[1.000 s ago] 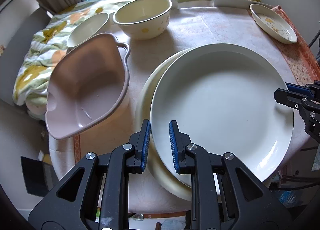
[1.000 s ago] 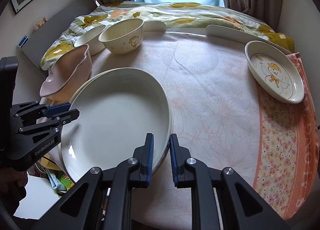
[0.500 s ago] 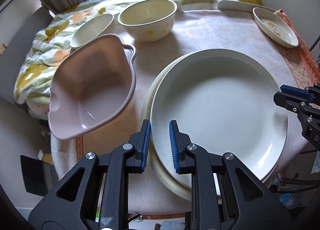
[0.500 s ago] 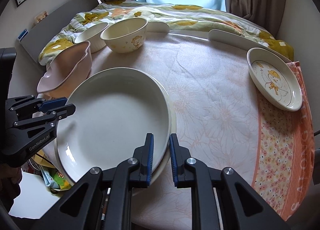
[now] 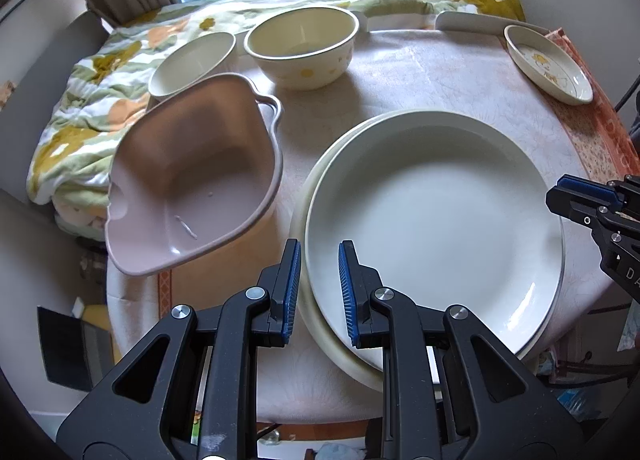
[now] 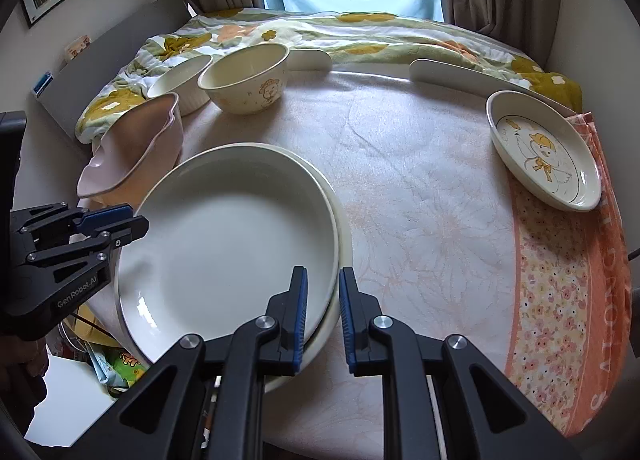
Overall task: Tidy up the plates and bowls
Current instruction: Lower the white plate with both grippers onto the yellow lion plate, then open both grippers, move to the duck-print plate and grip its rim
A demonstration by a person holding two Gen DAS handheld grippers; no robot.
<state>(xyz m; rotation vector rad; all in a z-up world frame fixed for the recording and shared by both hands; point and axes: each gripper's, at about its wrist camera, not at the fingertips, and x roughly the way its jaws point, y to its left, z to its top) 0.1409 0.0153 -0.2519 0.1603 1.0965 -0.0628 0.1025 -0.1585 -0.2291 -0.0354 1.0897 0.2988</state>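
Note:
A large white plate (image 5: 432, 220) sits tilted over a cream plate (image 5: 332, 348), whose rim shows as a crescent at its left. My left gripper (image 5: 318, 290) is shut on the white plate's near-left rim. Opposite it, the right gripper (image 5: 580, 200) grips the far rim. In the right wrist view the right gripper (image 6: 323, 314) is shut on the white plate (image 6: 228, 236) at its right edge, just above the cream plate (image 6: 344, 244). The left gripper (image 6: 120, 220) holds the other side.
A pink handled bowl (image 5: 192, 188) stands left of the plates. Behind it are a small white bowl (image 5: 192, 62) and a cream bowl (image 5: 302, 46). A duck-patterned dish (image 6: 544, 148) lies on the orange cloth (image 6: 560, 300) at the right. A floral quilt (image 6: 360, 36) lies beyond the table.
The white plate has shifted left between both grippers and now lies more squarely over the cream plate. Both grips are unchanged.

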